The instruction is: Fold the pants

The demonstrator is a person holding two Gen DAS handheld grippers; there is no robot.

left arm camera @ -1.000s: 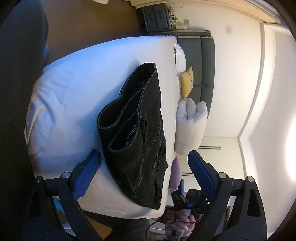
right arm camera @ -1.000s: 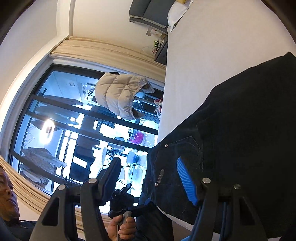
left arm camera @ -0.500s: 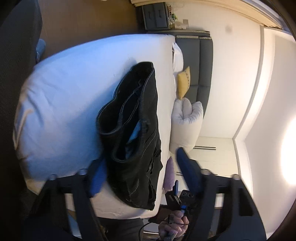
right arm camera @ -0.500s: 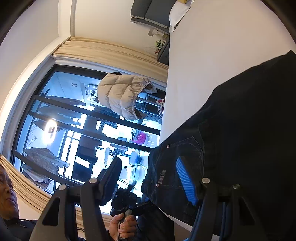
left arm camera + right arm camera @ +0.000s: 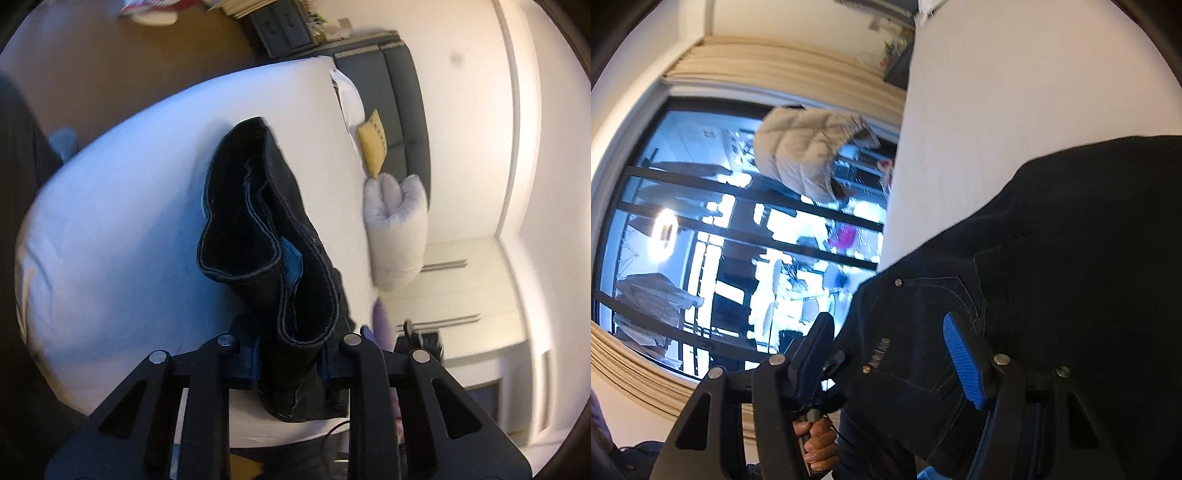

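Note:
Black denim pants (image 5: pixel 273 236) lie folded in a long bundle on a white bed (image 5: pixel 122 221). My left gripper (image 5: pixel 290 363) is shut on the near hem end of the pants, with the cloth bunched between its blue pads. In the right wrist view the waist end of the pants (image 5: pixel 1052 295), with rivets and a pocket seam, fills the lower right. My right gripper (image 5: pixel 890 350) is open, with its right blue pad (image 5: pixel 964 362) lying over the denim and its left finger off the bed's edge.
A white rolled duvet (image 5: pixel 397 229) and a yellow cushion (image 5: pixel 373 146) sit past the bed's far side, by a grey headboard (image 5: pixel 406 99). A large dark window (image 5: pixel 720 240) and a beige puffer jacket (image 5: pixel 809 155) lie beyond the bed edge. A hand (image 5: pixel 816 443) holds the other gripper's handle.
My left gripper moved forward onto the pants' near end and closed on it, lifting the hems. My right gripper stayed open over the waist end.

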